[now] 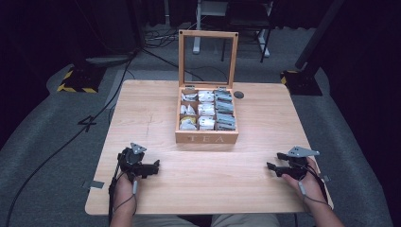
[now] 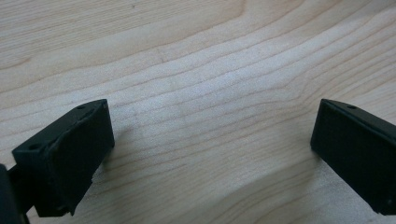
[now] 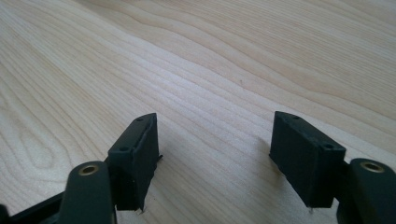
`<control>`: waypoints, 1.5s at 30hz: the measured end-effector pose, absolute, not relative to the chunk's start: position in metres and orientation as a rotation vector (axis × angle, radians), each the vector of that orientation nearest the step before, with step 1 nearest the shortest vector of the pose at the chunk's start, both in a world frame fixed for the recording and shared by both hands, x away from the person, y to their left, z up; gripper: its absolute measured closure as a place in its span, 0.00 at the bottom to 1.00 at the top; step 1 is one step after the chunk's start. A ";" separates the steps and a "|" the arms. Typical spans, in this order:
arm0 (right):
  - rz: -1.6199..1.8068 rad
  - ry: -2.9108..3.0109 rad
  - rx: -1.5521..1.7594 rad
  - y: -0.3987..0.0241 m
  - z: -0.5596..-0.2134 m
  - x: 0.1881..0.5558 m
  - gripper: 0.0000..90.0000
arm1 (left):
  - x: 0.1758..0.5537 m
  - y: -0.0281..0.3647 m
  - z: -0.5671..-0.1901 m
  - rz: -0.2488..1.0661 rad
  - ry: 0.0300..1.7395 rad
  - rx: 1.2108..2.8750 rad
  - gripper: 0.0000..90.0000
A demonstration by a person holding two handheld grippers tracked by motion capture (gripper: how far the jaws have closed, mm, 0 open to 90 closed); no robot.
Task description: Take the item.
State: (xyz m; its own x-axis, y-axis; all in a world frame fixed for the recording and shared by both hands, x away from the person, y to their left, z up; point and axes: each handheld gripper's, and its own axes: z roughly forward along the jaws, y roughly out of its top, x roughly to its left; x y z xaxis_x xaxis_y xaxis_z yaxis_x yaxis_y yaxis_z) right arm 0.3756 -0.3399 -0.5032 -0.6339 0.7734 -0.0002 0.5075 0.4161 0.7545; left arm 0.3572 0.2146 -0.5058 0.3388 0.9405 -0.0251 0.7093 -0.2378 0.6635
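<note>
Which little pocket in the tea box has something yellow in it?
In the tea box, the front-left compartment, nearest the left gripper. Its packet shows yellow; the others look white or grey.

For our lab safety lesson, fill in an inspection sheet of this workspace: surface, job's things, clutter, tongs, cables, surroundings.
Surface: light wooden table, bare around both hands.
Job's things: wooden tea box, lid upright, compartments holding tea bags.
Clutter: small dark round thing right of the box.
Tongs: left tongs and right tongs open, nothing between them, resting at the near edge.
Cables: black cables trail over the grey floor.
Surroundings: dark curtains, striped stand base.
</note>
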 end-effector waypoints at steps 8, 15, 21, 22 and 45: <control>1.060 2.328 1.101 -0.340 -0.503 0.376 0.36 | 0.357 0.214 -0.506 0.519 1.441 2.025 0.00; 1.058 2.329 1.100 -0.340 -0.503 0.376 0.36 | 0.357 0.214 -0.506 0.518 1.441 2.025 0.00; 1.065 2.332 1.096 -0.340 -0.503 0.376 0.39 | 0.357 0.214 -0.506 0.518 1.442 2.025 0.00; 1.069 2.330 1.097 -0.340 -0.503 0.376 0.42 | 0.357 0.214 -0.506 0.518 1.442 2.025 0.00; 1.198 2.323 1.095 -0.329 -0.462 0.384 0.52 | 0.360 0.214 -0.506 0.521 1.446 2.023 0.00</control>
State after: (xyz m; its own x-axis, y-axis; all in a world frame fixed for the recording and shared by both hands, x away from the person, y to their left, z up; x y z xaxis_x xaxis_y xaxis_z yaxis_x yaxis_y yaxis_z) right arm 0.3836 -0.3287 -0.4617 -0.6616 0.7466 0.0704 0.4903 0.3596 0.7939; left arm 0.3597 0.2139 -0.5057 0.3319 0.9430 -0.0238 0.7108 -0.2335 0.6635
